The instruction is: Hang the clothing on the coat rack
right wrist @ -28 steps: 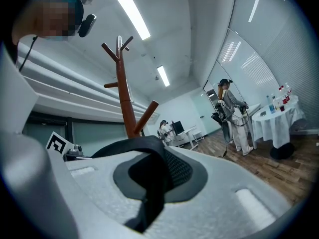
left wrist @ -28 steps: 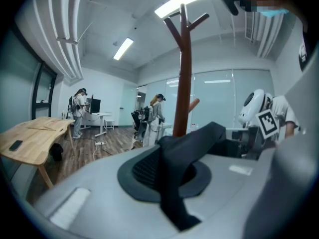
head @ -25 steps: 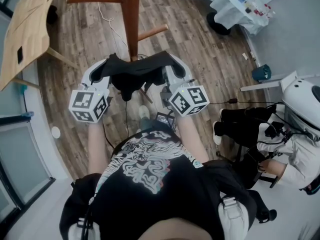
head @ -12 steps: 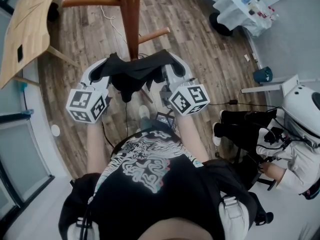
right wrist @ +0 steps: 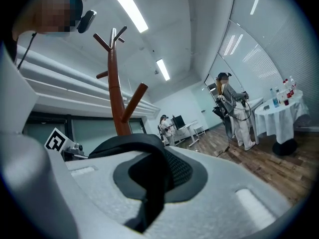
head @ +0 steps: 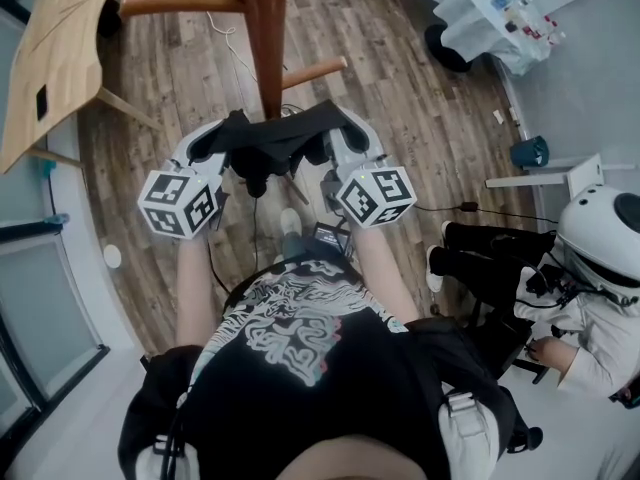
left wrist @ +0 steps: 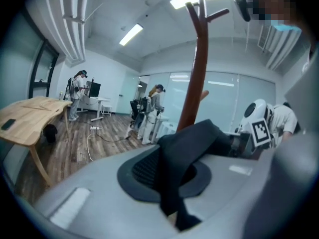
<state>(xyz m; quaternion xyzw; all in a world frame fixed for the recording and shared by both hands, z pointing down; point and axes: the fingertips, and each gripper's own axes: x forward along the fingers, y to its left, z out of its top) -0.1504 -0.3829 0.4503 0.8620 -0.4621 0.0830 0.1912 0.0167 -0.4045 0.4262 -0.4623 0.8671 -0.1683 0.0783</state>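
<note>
A black piece of clothing (head: 278, 140) is stretched between my two grippers just in front of the brown wooden coat rack (head: 266, 28). My left gripper (head: 213, 146) is shut on its left end, where the dark cloth (left wrist: 192, 158) is pinched between the grey jaws and hangs down. My right gripper (head: 340, 138) is shut on the other end, with the cloth (right wrist: 149, 183) folded over its pad. The rack's pole (left wrist: 197, 68) rises close behind the cloth, its pegs (right wrist: 112, 36) high above. A lower peg (head: 312, 70) sticks out to the right.
A light wooden table (head: 55, 53) stands at the far left. A white-clothed round table (head: 480, 13) with bottles is at the far right, and a seated person (head: 580, 298) with a white helmet is on the right. Cables (head: 225, 43) trail over the wooden floor.
Both grippers have shifted slightly toward the rack with the clothing still stretched between them. The left marker cube has rolled a little.
</note>
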